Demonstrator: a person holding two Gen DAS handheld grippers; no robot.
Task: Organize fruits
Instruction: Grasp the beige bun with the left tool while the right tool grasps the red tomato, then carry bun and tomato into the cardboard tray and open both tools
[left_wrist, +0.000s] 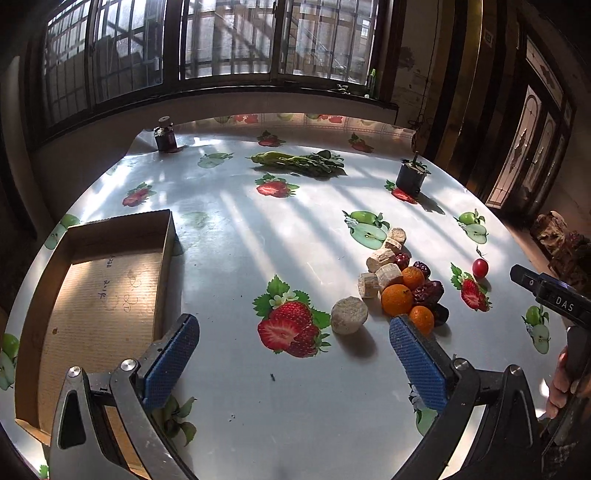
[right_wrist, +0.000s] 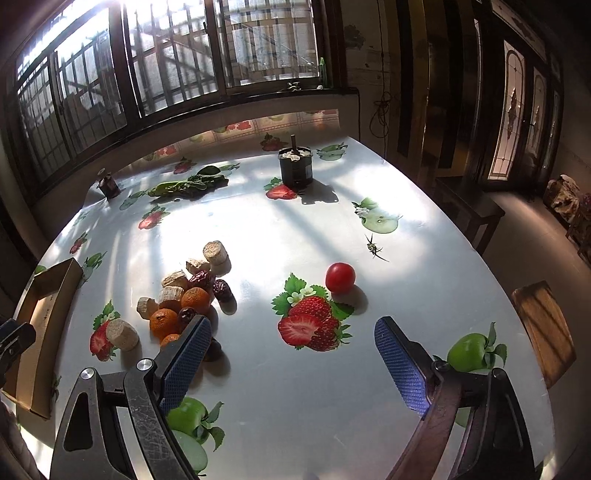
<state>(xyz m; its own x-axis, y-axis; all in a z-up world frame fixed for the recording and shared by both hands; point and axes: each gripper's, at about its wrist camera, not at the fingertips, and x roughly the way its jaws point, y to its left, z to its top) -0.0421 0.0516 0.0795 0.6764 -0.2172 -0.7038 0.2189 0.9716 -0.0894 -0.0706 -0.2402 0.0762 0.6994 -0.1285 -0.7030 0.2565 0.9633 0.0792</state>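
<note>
We find the cardboard box (left_wrist: 110, 280) empty, left of the fruit pile (left_wrist: 406, 291). The left gripper (left_wrist: 293, 354) hangs above the cloth between box and pile, jaws spread, holding nothing. The right gripper (right_wrist: 293, 358), jaws likewise spread and empty, sits just right of the pile; the cherry tomato (right_wrist: 340, 277) lies ahead, right of the pile. We judge the right gripper nearer it.

Sunlight is glaring off the table (right_wrist: 295, 406), whose glossy, smooth plastic-looking cover is carrying printed fruit. The cardboard box (left_wrist: 110, 288) is looking matt and ribbed. Each gripper's fingers (left_wrist: 173, 354) are wearing blue, dimpled, rubbery pads on scuffed metal arms.
</note>
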